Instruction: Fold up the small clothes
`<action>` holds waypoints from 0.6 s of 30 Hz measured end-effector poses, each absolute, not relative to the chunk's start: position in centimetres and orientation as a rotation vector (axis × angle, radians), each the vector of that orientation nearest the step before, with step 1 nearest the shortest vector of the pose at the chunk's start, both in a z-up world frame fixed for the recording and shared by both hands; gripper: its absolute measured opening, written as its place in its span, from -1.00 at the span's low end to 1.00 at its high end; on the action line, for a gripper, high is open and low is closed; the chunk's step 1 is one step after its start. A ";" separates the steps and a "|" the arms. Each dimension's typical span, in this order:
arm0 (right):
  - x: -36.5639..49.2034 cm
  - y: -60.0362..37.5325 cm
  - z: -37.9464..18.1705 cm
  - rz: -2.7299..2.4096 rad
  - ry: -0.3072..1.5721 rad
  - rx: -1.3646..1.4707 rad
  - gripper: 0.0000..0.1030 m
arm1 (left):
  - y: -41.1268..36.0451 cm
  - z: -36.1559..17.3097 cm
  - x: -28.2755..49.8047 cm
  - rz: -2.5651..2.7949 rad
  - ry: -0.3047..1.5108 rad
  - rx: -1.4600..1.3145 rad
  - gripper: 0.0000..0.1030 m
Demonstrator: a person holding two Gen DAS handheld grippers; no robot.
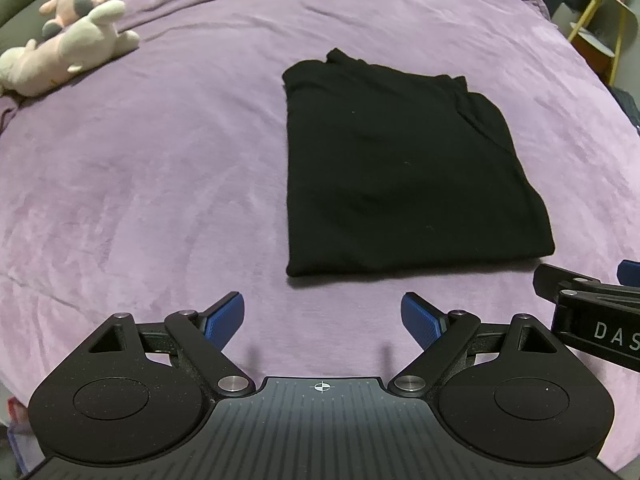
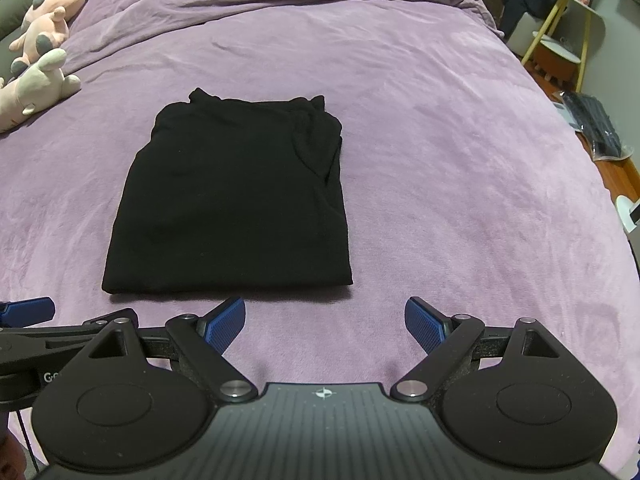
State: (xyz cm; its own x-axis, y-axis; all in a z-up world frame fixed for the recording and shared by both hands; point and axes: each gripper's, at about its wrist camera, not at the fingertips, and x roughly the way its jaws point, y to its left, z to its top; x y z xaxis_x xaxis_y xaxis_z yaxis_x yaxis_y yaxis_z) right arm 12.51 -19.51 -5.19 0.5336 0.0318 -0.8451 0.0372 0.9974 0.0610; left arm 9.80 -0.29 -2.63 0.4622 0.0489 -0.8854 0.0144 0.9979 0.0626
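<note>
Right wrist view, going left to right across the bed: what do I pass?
Pale plush toys → folded black garment → bare purple blanket → yellow-legged side table beyond the bed edge.

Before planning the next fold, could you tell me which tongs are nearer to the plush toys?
Left. The left tongs sit short of the black garment, toward the plush toys side; the right tongs sit off its opposite corner, farther away.
</note>
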 end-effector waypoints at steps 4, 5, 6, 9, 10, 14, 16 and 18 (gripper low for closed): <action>12.5 -19.5 -5.2 -0.003 1.009 0.074 0.70 | -0.5 -2.6 9.6 -0.006 1.070 0.066 0.75; 12.5 -19.5 -5.2 -0.004 1.008 0.074 0.70 | -0.5 -2.6 9.5 -0.017 1.057 0.068 0.75; 12.5 -19.5 -5.2 -0.005 1.007 0.072 0.70 | -0.5 -2.6 9.4 -0.019 1.049 0.074 0.75; 12.5 -19.6 -5.2 -0.006 1.002 0.068 0.70 | -0.8 -2.7 9.3 -0.010 1.047 0.099 0.76; 12.5 -19.6 -5.2 -0.007 1.000 0.067 0.70 | -0.7 -2.7 9.4 -0.008 1.051 0.101 0.76; 12.4 -19.5 -5.1 -0.011 0.994 0.062 0.70 | -0.7 -2.6 9.5 0.008 1.063 0.111 0.77; 12.4 -19.5 -5.0 -0.014 0.989 0.061 0.70 | -0.7 -2.5 9.5 0.012 1.061 0.119 0.77; 12.3 -19.5 -4.9 -0.015 0.985 0.060 0.70 | -0.7 -2.4 9.4 0.018 1.052 0.124 0.77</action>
